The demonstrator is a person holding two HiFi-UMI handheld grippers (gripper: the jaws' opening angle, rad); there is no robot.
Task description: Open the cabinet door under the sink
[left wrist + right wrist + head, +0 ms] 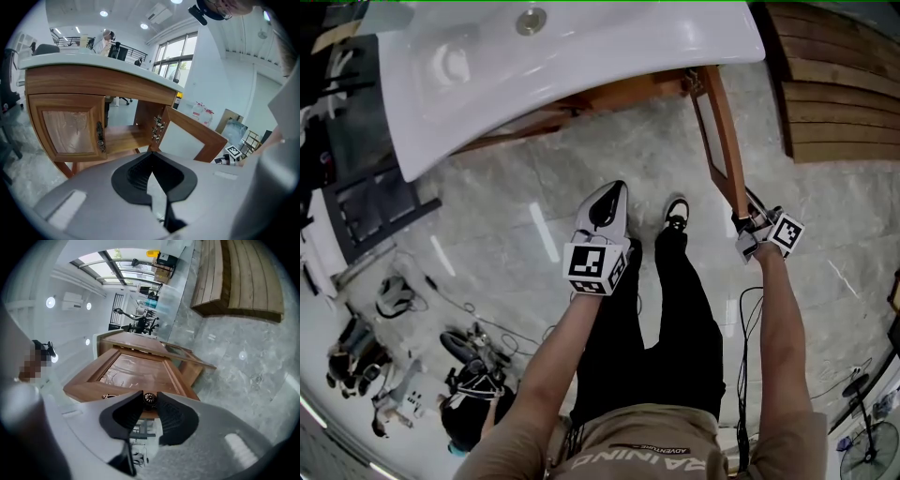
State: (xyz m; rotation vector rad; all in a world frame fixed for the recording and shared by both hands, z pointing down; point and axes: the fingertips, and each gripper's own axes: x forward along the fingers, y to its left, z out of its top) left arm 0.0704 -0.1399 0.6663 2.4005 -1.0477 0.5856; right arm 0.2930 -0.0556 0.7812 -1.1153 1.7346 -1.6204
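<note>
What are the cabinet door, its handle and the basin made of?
The cabinet door looks like brown wood, grain showing; its panel is glossy and crinkled, perhaps film-covered. The handle seems dark ornate metal. The basin is glossy white, likely ceramic, given sharp reflections.

The handle (pixel 149 398) of the open door (pixel 136 371) sits between the fingers of the right gripper (pixel 150 402). Ahead of the fingers of the left gripper (pixel 151 157) stands the cabinet (pixel 93 82), under the sink (pixel 581 56). The shut door (pixel 70 124) is to their left and the open door to their right.
</note>
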